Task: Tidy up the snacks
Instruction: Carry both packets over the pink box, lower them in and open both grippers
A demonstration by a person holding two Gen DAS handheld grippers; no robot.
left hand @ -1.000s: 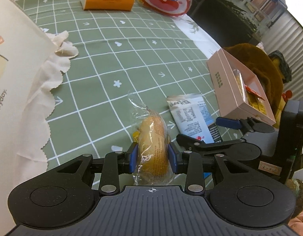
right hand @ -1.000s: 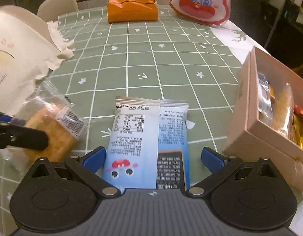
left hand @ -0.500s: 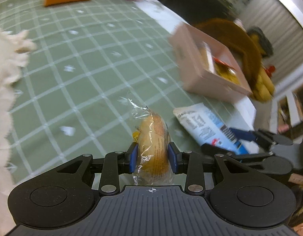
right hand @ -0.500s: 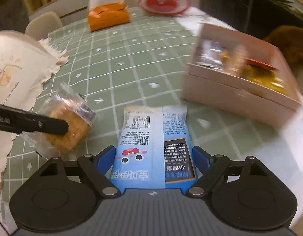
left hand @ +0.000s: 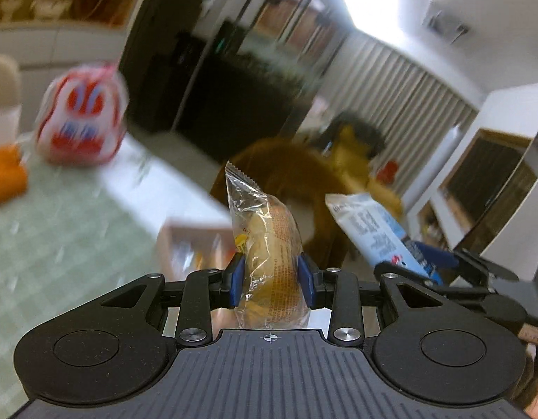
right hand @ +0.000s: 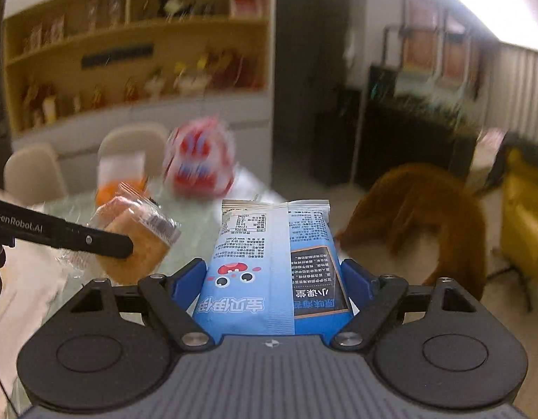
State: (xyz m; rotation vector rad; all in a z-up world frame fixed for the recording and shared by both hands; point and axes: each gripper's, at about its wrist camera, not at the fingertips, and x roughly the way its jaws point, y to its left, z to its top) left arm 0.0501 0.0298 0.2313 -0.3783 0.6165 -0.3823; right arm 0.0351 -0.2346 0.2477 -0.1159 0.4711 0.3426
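Wooden shelving [right hand: 136, 52], 2 beige chairs [right hand: 35, 171], dark cabinet [right hand: 408, 132], bright ceiling light.

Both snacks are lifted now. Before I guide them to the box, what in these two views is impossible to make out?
- Pink box, left wrist view: motion-blurred, its right part behind the wrapped bread; contents unreadable. Not seen in the right wrist view.
- Blue snack packet, right wrist view: lower end hidden by the right hand-held gripper body.
- Green checked tablecloth: smeared by blur.
- Shelf items, right wrist view: too blurred to name.

At twelve o'clock your way is open; the box [left hand: 195, 241] sits at ten, the right gripper [left hand: 440, 272] crowds three.
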